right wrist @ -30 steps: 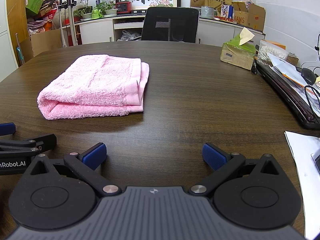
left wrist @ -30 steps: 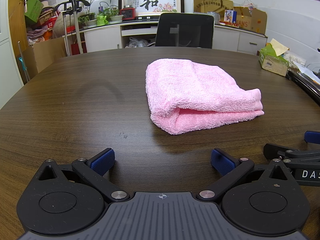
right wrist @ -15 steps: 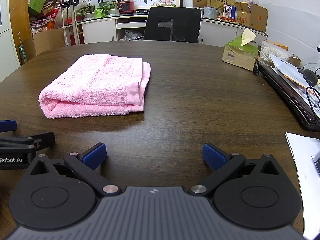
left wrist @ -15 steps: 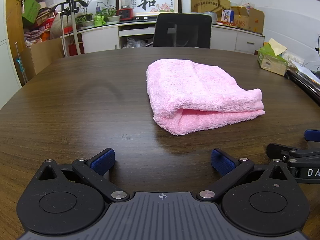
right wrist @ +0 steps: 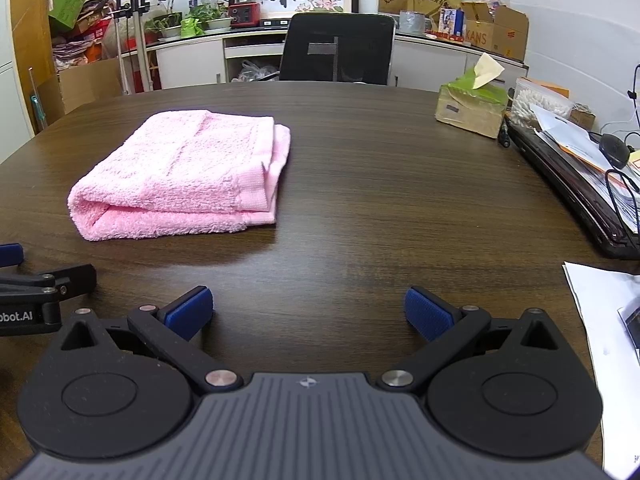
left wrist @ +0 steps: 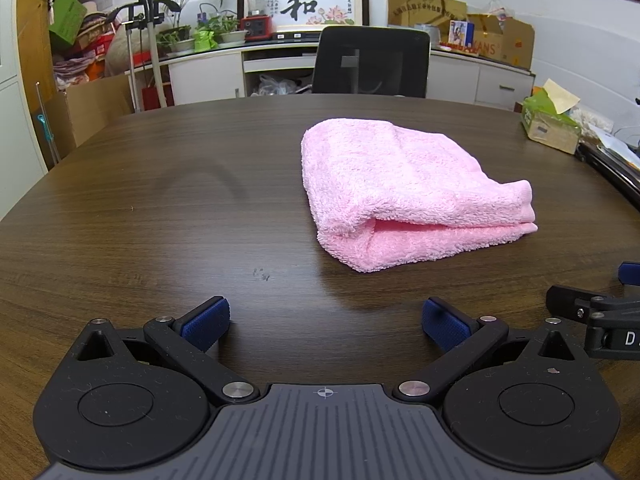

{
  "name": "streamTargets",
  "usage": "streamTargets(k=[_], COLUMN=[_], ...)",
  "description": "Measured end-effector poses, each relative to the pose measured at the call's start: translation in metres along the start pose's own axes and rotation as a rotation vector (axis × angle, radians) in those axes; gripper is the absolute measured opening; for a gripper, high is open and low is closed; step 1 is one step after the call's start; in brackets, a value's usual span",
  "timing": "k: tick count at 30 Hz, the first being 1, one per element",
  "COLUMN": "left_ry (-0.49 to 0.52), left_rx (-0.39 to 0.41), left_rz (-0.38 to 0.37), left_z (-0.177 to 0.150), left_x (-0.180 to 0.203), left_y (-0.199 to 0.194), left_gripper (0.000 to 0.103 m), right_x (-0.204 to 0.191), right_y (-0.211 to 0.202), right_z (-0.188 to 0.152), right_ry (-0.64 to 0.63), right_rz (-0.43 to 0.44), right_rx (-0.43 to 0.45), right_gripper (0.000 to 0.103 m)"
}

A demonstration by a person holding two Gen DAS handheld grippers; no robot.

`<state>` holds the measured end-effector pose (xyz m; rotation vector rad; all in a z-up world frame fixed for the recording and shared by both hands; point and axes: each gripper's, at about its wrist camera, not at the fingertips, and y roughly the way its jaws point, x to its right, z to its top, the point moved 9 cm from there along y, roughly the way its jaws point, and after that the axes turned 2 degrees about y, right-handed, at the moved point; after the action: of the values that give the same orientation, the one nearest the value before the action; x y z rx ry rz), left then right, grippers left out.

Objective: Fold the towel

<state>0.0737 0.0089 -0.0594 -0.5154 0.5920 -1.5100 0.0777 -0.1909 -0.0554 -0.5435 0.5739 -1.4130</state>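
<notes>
On the left, the left tool (left wrist: 325,322) hovered low over the dark wooden table (left wrist: 160,208), its blue-padded fingers (left wrist: 206,322) spread wide and holding nothing. Ahead of it and a little to the right, the pink towel (left wrist: 404,192) lay folded into a thick bundle on the table, with the rounded fold toward the left and the layered open edges toward the right. It was well apart from both tools. To the right of the left tool, the right tool (right wrist: 308,314) sat at about the same height, its fingers likewise spread and empty; from its camera the towel (right wrist: 188,176) appeared ahead to the left. A black office chair (right wrist: 336,50) stood at the far edge of the table. Farther right, a green tissue box (right wrist: 470,106) rested on the table, beside a black tray of papers (right wrist: 576,176) along the right edge.
</notes>
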Motion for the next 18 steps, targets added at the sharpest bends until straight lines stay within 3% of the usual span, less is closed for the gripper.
streamTargets(k=[18], left_ry=[-0.022], left_rx=[0.0], left_rz=[0.026], left_z=[0.003], left_x=[-0.023], left_y=[0.003], left_gripper=[0.103], right_x=[0.029], right_y=[0.002], right_z=[0.003], right_ry=[0.083], right_rz=[-0.059], right_rx=[-0.003], right_gripper=[0.103])
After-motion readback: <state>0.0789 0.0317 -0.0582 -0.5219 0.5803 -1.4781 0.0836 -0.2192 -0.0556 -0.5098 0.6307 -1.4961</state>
